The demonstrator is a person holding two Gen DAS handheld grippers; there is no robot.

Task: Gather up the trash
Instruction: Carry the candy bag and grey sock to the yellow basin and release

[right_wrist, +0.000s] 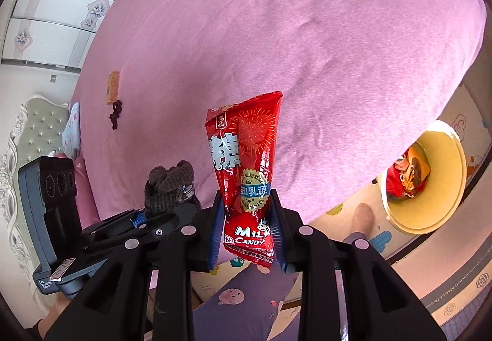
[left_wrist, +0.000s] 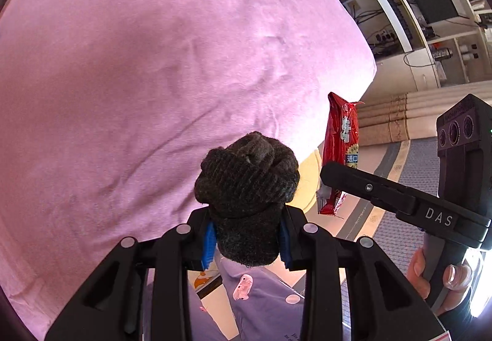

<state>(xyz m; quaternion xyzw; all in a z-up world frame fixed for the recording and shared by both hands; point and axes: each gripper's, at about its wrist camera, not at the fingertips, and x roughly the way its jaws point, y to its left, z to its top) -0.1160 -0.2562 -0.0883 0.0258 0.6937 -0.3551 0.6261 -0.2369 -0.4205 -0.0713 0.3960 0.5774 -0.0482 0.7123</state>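
The right gripper clamps a red milk candy wrapper at its lower end, its long axis standing up between the jaws. Beside it, the left gripper clamps a rolled dark knitted sock. Farther right, beyond the pink bed, a yellow bin lies nearer the right gripper and already holds red wrappers.

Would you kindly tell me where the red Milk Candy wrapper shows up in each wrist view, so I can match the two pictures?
Left wrist view: the red candy wrapper hangs right of centre, pinched edge-on by the right gripper, beside the dark sock.
Right wrist view: the wrapper stands centre frame, face-on, between the blue pads.
Shared landmark: the pink bedspread behind it in both.
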